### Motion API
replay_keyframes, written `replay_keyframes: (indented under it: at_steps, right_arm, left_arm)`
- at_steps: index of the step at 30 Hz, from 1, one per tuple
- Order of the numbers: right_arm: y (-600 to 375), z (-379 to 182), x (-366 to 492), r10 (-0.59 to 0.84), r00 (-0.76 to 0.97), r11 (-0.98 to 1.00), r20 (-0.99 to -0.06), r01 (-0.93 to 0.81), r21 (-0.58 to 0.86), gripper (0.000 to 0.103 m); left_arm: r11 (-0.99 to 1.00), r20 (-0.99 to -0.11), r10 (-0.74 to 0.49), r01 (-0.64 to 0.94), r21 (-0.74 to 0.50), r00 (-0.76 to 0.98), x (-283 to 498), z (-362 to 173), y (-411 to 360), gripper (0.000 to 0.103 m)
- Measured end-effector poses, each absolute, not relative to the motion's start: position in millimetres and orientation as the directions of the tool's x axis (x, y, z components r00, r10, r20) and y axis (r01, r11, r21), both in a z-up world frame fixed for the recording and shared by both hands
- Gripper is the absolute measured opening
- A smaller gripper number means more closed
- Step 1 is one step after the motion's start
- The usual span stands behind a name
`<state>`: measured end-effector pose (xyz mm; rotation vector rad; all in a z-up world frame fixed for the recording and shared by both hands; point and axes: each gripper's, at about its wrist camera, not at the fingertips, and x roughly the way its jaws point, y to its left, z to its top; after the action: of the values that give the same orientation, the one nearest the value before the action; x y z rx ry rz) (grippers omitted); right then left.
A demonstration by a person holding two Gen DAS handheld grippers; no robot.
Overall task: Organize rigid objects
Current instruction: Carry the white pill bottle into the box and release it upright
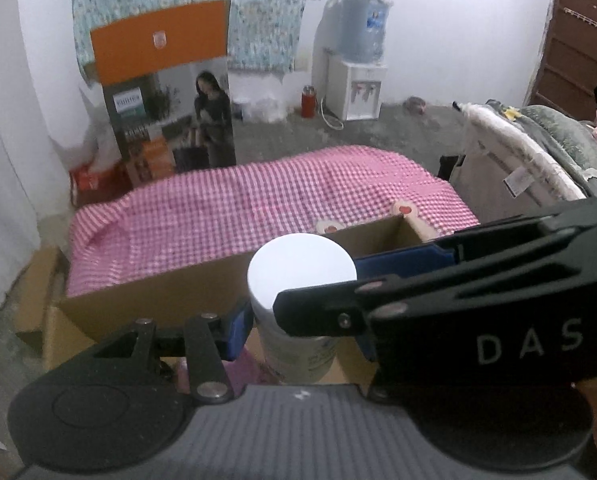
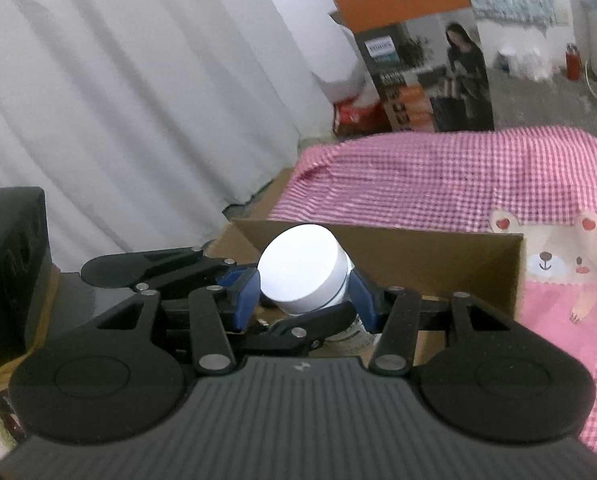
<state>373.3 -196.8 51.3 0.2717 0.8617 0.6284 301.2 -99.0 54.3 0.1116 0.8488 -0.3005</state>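
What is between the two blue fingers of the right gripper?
The white-capped bottle, above the cardboard box; the right wrist view shows the fingers at its cap.

Cardboard box (image 2: pixel 438 260) wall close ahead, white-capped jar (image 2: pixel 304 276) upright inside, blocking centre. Open room over pink checked bed (image 2: pixel 438 176) beyond; curtain (image 2: pixel 118 100) closing the left.

One jar (image 2: pixel 304 276), one cardboard box (image 2: pixel 438 258)

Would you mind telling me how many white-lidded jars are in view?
1: the jar sits over the cardboard box, gripped by the left gripper and right gripper. Others may be hidden inside.
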Motion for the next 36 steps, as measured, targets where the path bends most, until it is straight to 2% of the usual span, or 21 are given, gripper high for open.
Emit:
replay_keyframes:
  at_steps: [7, 17, 20, 23, 25, 29, 36]
  right_arm:
    - [-198, 23, 405, 0.596, 0.462, 0.801, -0.656, -0.387, 0.456, 0.049]
    - [-186, 10, 418, 0.560, 0.469, 0.822, -0.683, -0.413, 0.391, 0.049]
    - [-184, 12, 417, 0.550, 0.479, 0.829, -0.684, -0.415, 0.375, 0.050]
    - [-184, 17, 412, 0.546, 0.495, 0.831, -0.676, -0.423, 0.361, 0.053]
    - [-184, 22, 407, 0.543, 0.513, 0.834, -0.665, -0.424, 0.353, 0.054]
    - [-192, 41, 389, 0.546, 0.560, 0.835, -0.622, -0.419, 0.356, 0.056]
    - [-223, 89, 316, 0.580, 0.656, 0.813, -0.483, -0.425, 0.399, 0.062]
  left_arm:
    - [0.955, -0.778, -0.214, 0.293, -0.040, 0.591, 322, 31, -101, 0.054]
    - [0.953, -0.802, -0.215, 0.300, -0.048, 0.557, 334, 13, -101, 0.056]
    - [0.952, -0.803, -0.218, 0.302, -0.050, 0.554, 333, 15, -100, 0.062]
    - [0.951, -0.800, -0.228, 0.303, -0.061, 0.555, 329, 19, -98, 0.073]
    - [0.950, -0.796, -0.236, 0.303, -0.070, 0.557, 325, 24, -95, 0.080]
    - [0.950, -0.786, -0.248, 0.300, -0.084, 0.566, 311, 39, -88, 0.083]
    - [0.943, -0.721, -0.280, 0.322, -0.084, 0.634, 257, 77, -72, 0.087]
